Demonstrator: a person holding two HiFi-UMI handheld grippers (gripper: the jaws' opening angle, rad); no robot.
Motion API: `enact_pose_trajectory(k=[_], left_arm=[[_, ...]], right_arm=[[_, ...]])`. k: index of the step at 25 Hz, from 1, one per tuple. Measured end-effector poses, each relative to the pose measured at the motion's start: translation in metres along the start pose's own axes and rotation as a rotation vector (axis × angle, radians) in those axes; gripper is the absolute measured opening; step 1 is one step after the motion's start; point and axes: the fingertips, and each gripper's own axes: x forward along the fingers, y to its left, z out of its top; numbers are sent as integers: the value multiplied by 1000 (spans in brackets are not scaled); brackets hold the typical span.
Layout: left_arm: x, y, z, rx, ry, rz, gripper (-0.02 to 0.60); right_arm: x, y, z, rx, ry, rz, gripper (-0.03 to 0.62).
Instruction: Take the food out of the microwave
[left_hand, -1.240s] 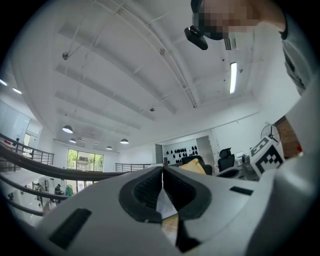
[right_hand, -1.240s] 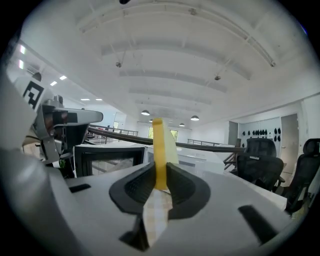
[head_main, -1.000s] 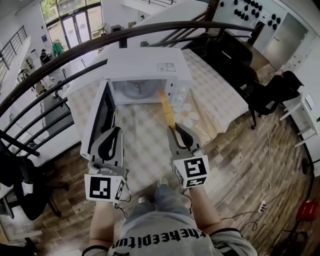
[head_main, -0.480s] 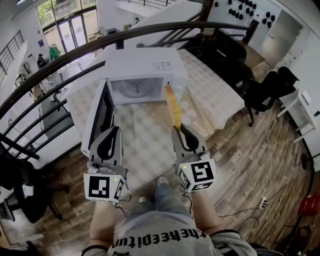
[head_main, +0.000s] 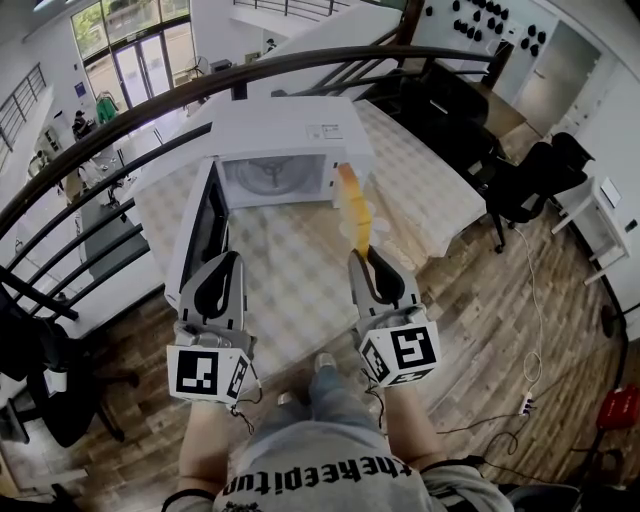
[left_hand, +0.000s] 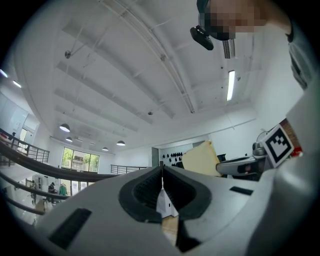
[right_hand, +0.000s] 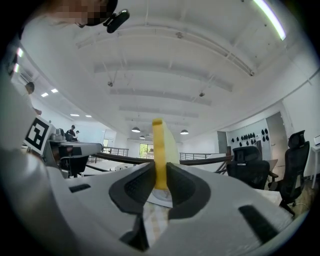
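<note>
The white microwave (head_main: 290, 130) stands on the table with its door (head_main: 198, 230) swung open to the left; only the glass turntable (head_main: 270, 172) shows inside. My right gripper (head_main: 366, 255) is shut on a flat yellow slice of food (head_main: 354, 207), held on edge above the table in front of the microwave. In the right gripper view the yellow slice (right_hand: 160, 150) stands upright, clamped between the pads. My left gripper (head_main: 222, 268) hangs near the open door with its jaws shut and nothing in them. From the left gripper view the food slice (left_hand: 201, 158) shows to the right.
The table (head_main: 430, 190) carries a pale checked cloth. A dark curved railing (head_main: 120, 115) crosses above the microwave. Black office chairs (head_main: 530, 185) stand to the right on the wooden floor (head_main: 500, 330). A cable with a plug strip (head_main: 527, 405) lies on the floor.
My right gripper has drawn the yellow slice back from the microwave's mouth, rightward and higher. The left gripper has barely shifted.
</note>
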Motion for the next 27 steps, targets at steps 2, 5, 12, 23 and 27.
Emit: enact_pose_trajectory(k=[2, 5, 12, 23, 27], left_arm=[[-1, 1, 1, -4, -2, 1, 11], [-3, 2, 2, -9, -4, 1, 11], [-3, 9, -1, -32, 2, 6, 11], [0, 15, -4, -47, 5, 0, 11], [3, 17, -4, -49, 5, -2, 11]], right_arm=[[-1, 0, 1, 9, -5, -3, 74], [-3, 2, 3, 11, -11, -5, 74], [-3, 4, 9, 15, -22, -15, 74], [-1, 5, 8, 31, -31, -22, 74], [1, 2, 10, 36, -36, -27, 74]])
